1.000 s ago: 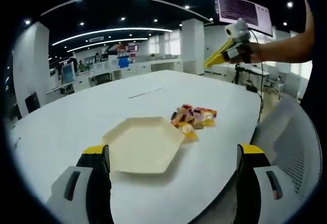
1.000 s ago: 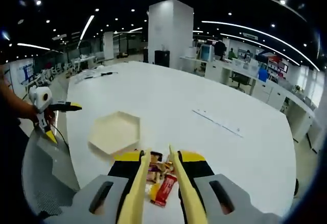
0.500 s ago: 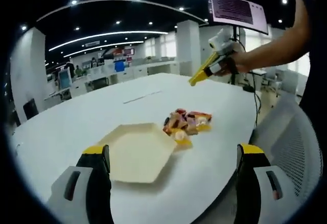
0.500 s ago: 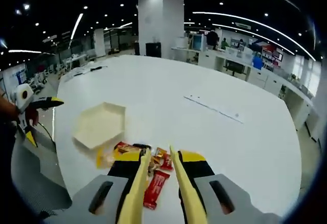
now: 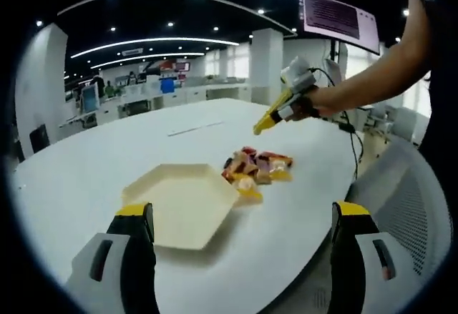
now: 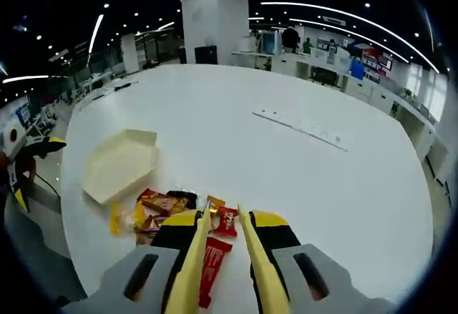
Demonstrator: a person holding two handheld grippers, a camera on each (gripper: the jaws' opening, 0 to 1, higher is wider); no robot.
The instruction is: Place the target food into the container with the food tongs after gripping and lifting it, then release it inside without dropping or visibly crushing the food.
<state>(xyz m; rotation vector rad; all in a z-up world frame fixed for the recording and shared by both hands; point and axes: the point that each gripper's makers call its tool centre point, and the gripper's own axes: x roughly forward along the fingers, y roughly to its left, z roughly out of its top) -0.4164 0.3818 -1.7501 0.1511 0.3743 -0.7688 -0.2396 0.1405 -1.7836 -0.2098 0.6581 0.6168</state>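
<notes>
On the white table [image 6: 286, 164] the pile of wrapped snacks [image 6: 168, 207] lies just beside my cream hexagonal tray [image 6: 118, 164], which has nothing in it yet. My right gripper [image 6: 223, 221] holds the yellow food tongs [image 6: 222, 257]; their two blades stand a small gap apart, pointing down at the red packet [image 6: 211, 257], and they grip nothing. My left gripper [image 5: 240, 217] hangs wide open over the table edge, also with nothing in it. I think I should lower the tongs slowly around one packet at the edge of the pile, close only until it stays, and lift it straight up before moving to the tray.
</notes>
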